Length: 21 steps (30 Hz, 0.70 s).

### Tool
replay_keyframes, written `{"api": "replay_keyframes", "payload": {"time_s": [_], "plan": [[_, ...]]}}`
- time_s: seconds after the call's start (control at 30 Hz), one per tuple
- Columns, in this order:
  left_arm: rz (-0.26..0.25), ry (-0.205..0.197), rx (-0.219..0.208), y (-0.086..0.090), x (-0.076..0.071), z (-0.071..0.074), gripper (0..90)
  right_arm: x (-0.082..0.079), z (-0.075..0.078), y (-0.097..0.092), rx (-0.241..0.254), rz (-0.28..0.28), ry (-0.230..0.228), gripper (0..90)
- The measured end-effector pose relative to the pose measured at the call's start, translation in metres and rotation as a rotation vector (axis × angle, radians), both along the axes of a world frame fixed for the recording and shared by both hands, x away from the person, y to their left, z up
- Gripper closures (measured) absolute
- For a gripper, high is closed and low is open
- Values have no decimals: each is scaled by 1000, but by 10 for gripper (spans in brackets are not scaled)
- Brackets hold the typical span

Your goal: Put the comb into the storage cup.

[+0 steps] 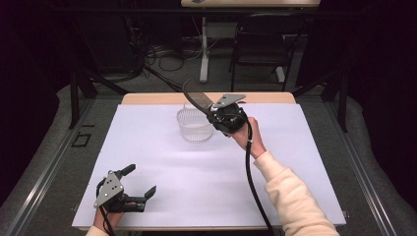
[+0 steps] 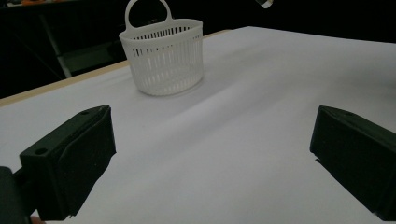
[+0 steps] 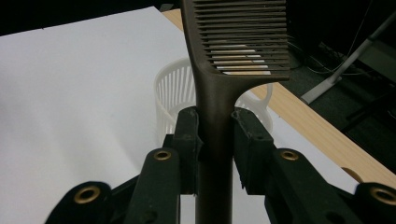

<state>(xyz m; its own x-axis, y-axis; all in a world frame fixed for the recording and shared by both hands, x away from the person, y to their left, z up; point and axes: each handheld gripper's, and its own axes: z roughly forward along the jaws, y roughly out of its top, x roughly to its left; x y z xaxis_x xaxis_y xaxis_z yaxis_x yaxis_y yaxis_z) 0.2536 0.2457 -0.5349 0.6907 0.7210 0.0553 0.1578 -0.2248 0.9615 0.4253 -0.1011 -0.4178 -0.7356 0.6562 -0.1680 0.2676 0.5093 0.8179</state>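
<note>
The right gripper (image 3: 215, 140) is holding a brown comb (image 3: 233, 51), fingers clamped on its handle, above the white basket (image 1: 195, 125) at twelve o'clock, likely to drop it in. The left gripper (image 1: 138, 181) is waiting at seven o'clock, fingers apart.

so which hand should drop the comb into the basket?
Right. The right gripper is already shut on the comb and held over the white basket. The left gripper rests open at the table's near edge, far from both.

One comb (image 3: 219, 93), one white basket (image 2: 162, 56), two claws.
</note>
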Motion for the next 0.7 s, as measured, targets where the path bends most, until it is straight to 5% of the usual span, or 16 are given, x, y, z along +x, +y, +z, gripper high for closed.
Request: {"api": "replay_keyframes", "payload": {"time_s": [0.7], "plan": [[-1, -4, 0, 0, 0, 1, 1, 10, 1, 17, 7, 10, -34, 726]]}}
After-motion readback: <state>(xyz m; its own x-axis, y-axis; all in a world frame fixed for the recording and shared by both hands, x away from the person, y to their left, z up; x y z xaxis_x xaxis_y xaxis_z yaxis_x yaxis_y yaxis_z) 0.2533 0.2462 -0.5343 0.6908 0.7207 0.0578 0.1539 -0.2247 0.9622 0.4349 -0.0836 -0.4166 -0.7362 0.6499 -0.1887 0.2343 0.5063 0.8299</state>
